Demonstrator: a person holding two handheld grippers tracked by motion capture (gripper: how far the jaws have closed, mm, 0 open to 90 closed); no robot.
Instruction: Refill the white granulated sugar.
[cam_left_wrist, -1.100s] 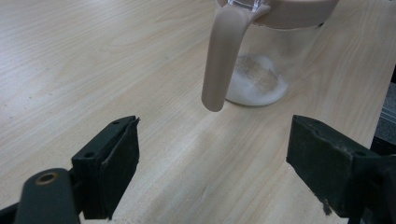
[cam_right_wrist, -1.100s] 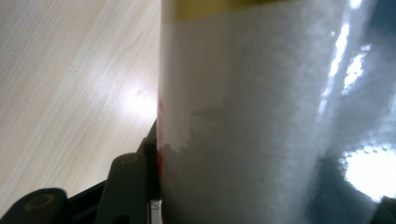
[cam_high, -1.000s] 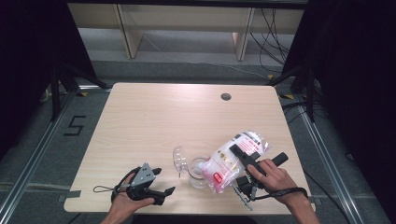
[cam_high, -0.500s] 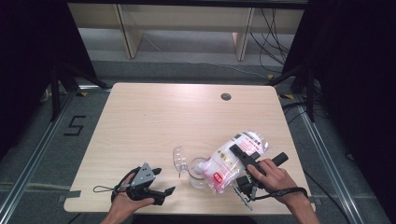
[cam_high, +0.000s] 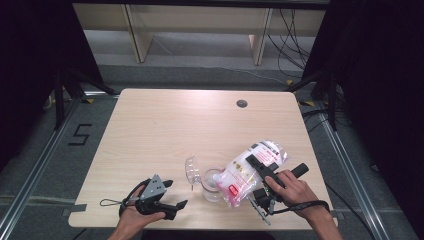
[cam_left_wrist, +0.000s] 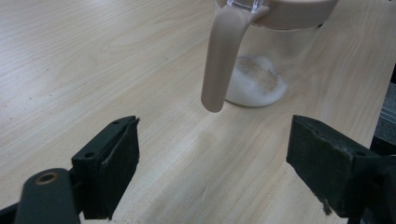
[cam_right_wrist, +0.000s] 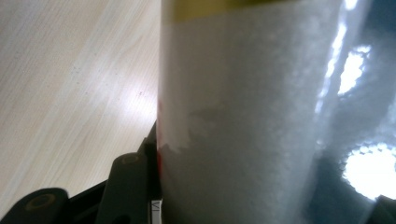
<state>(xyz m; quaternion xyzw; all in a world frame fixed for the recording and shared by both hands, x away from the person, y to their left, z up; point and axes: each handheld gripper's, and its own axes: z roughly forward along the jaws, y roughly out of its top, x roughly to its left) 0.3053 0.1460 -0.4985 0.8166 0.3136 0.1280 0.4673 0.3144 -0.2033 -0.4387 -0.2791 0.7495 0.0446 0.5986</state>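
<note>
Sugar bag (cam_high: 250, 170) stays tilted in my right claw (cam_high: 263, 171) to pour into the jar (cam_high: 212, 183); left claw (cam_high: 170, 194) waits open.

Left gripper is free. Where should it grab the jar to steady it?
Probably the clear glass wall of the jar, below the beige rim, coming level from the left gripper's side. The jar stands upright, that side is bare, and the open jaws look wide enough. Pass beside the hanging beige clasp. The bag held by the right gripper covers the far side.
</note>
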